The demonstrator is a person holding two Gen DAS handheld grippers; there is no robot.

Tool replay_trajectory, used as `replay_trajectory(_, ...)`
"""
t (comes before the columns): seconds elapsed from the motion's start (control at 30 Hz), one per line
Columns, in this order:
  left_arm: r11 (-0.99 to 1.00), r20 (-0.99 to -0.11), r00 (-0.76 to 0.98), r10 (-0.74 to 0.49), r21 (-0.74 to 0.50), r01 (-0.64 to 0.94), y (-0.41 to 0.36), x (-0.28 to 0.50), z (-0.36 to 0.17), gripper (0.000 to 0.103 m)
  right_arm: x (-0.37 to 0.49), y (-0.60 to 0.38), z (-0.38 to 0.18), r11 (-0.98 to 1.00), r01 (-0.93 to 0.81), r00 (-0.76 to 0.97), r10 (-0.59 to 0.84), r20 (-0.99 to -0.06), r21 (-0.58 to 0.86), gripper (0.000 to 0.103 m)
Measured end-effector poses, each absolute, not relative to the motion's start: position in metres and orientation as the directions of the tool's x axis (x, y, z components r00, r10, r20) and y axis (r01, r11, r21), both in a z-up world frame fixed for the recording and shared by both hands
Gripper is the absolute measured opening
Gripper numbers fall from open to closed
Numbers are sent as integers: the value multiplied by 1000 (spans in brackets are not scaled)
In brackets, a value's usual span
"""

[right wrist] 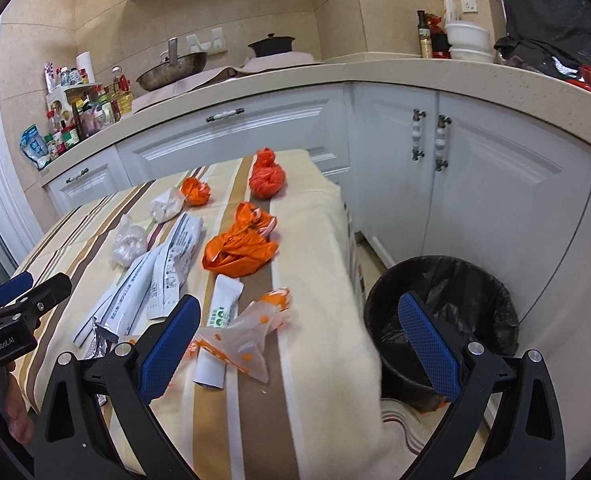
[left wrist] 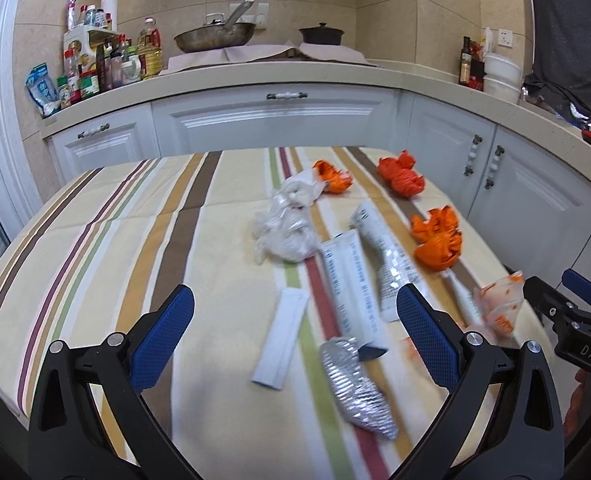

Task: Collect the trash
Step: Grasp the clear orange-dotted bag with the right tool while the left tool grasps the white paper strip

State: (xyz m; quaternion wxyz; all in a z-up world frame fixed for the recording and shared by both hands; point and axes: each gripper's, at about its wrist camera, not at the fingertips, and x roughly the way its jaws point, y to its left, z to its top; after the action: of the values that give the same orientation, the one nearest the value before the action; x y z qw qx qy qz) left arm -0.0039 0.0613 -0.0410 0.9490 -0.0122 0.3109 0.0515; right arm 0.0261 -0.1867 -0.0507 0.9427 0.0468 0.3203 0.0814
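Trash lies on a striped tablecloth [left wrist: 115, 220]. In the left wrist view I see a silver foil wrapper [left wrist: 355, 384], a white strip packet [left wrist: 281, 336], two white tubes [left wrist: 347, 284], a clear plastic bag [left wrist: 285, 230] and orange bags [left wrist: 437, 242]. My left gripper [left wrist: 295, 328] is open and empty above the foil and strip. My right gripper [right wrist: 295, 332] is open and empty over the table's right edge, near a clear orange-dotted wrapper [right wrist: 243, 336] and a small green-print tube [right wrist: 219, 320]. A black-lined bin [right wrist: 443, 312] stands on the floor to the right.
White cabinets [right wrist: 475, 184] and a beige counter [left wrist: 295, 70] ring the table. A wok [left wrist: 215, 36], a black pot [left wrist: 321, 34] and bottles [left wrist: 95, 64] stand on the counter. The right gripper shows at the left wrist view's right edge [left wrist: 567, 316].
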Motion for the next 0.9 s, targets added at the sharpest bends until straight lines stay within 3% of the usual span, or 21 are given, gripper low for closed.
replay_trajectory(0.2,994,-617,781,96,23,-105,74,-10,-53,98,29,-172,-59,978,-163,759,211,-616,133,94)
replay_trajectory(0.33,995,-622,779,81,8,-98,79,-13,-55,97,33,-167,-61,966,-201,739,259,-622,163,69)
replay_trajectory(0.4,996,-629,774,72,0,-93,81,-11,-56,87,33,-163,-62,965,-210,733,262,-628,158,68)
replay_trajectory(0.9,998,-691,723,28,-26,-64,81,-4,-79,70,30,-172,-62,960,-199,738,278,-615,195,67)
